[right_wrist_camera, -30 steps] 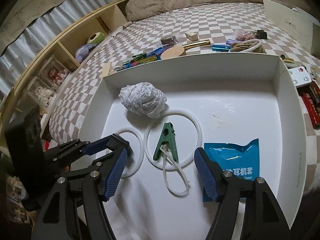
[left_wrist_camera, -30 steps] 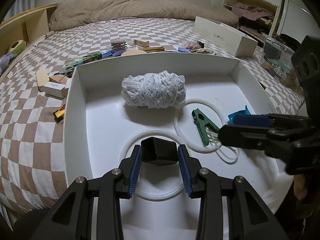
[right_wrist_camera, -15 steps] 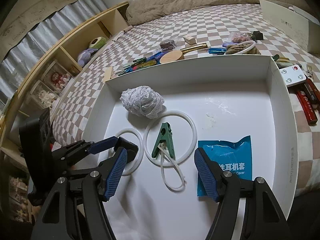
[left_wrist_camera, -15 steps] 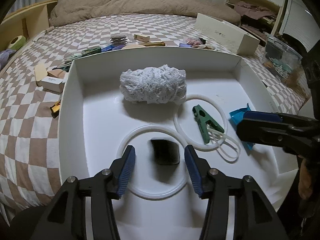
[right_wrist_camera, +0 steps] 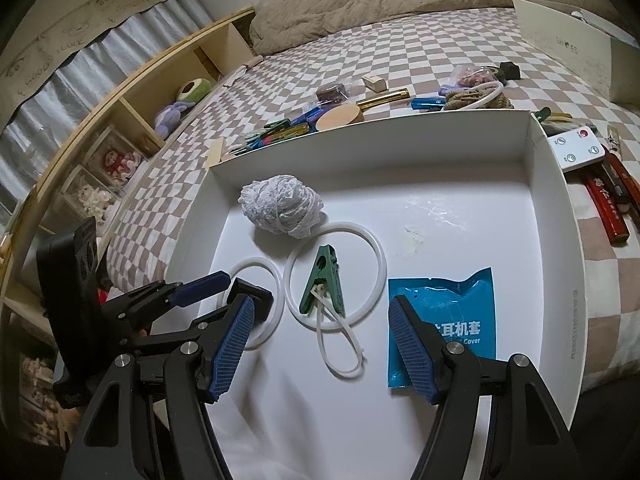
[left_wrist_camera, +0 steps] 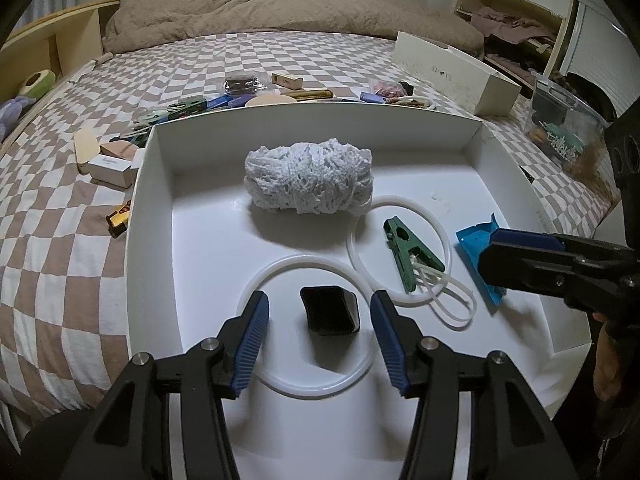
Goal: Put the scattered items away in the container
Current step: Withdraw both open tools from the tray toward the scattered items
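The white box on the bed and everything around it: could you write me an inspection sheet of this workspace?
Surface: checkered bed cover.
Job's things: white box holds a lace bundle, two white rings, green clip, blue packet and small black case inside the nearer ring.
Clutter: pens, small boxes and a gold tube behind the box; remote to its right.
Grippers: left gripper open, straddling the case without touching; right gripper open, empty.
Cables: nothing seen.
Surroundings: wooden shelf with toys.
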Available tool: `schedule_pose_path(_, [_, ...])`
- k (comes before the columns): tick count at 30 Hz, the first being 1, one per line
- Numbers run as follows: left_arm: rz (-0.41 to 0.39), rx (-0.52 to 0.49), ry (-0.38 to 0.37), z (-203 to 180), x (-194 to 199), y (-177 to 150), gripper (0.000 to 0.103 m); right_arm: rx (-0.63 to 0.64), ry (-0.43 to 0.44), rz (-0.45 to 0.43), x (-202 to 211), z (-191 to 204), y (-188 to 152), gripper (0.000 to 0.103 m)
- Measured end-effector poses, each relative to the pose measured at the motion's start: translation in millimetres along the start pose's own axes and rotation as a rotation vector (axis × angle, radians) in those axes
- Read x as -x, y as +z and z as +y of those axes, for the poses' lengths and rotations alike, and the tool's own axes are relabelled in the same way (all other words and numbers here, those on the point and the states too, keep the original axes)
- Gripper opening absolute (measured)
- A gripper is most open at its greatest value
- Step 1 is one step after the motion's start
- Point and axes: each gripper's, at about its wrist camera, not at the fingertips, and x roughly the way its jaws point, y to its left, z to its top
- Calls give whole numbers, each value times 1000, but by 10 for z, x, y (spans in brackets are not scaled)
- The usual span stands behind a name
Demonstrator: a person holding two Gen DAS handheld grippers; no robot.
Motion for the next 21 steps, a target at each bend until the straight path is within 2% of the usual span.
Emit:
schedule_pose_path(12, [-32, 21, -4, -6, 156, 31, 53, 8, -4, -55, 184, 32, -4, 70])
schedule_pose_path(16, [-65, 14, 27, -28, 245, 31, 70, 9, -12, -66, 254, 23, -7, 71])
schedule_pose_path(21, [-85, 26, 42, -16, 336, 24, 71, 19, -38, -90, 341, 28, -26, 82])
